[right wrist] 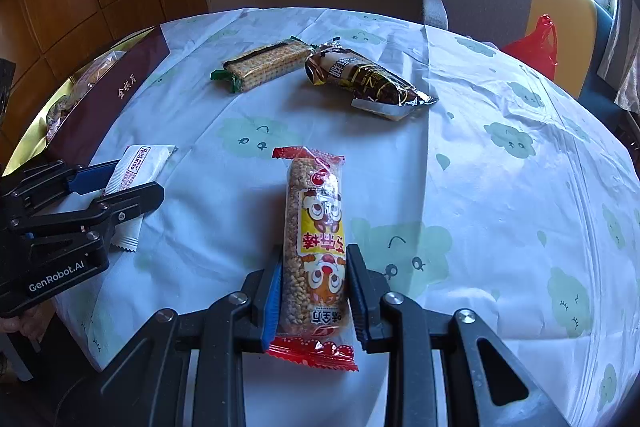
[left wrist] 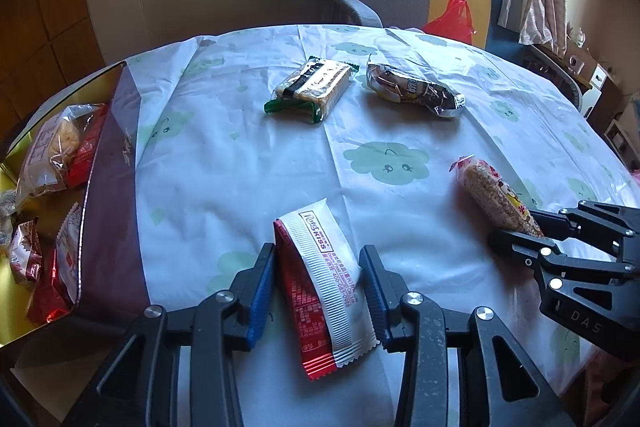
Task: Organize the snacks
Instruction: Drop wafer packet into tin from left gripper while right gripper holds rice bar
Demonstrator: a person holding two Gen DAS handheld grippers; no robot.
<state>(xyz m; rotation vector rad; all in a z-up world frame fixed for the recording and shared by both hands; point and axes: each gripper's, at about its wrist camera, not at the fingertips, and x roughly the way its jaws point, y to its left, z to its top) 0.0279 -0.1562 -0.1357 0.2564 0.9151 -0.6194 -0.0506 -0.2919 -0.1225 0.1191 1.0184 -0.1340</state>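
Left wrist view: left fingers (left wrist: 318, 291) closed on the red-white wafer pack (left wrist: 320, 291), blue pads against both its sides, pack lying on the bench (left wrist: 224, 163). Right fingers (right wrist: 314, 291) clamp the grain bar (right wrist: 314, 247) at its near end. Cracker pack (left wrist: 310, 87) and foil snack (left wrist: 416, 89) lie well beyond the fingertips; box (left wrist: 108, 187) left of them.

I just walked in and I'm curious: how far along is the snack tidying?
Partway. Several packets already lie in the gold box at the left. In hand: the left claw is shut on a red-and-white packet, the right claw on a grain bar. Still loose on the tablecloth: a cracker pack and a foil-wrapped snack.
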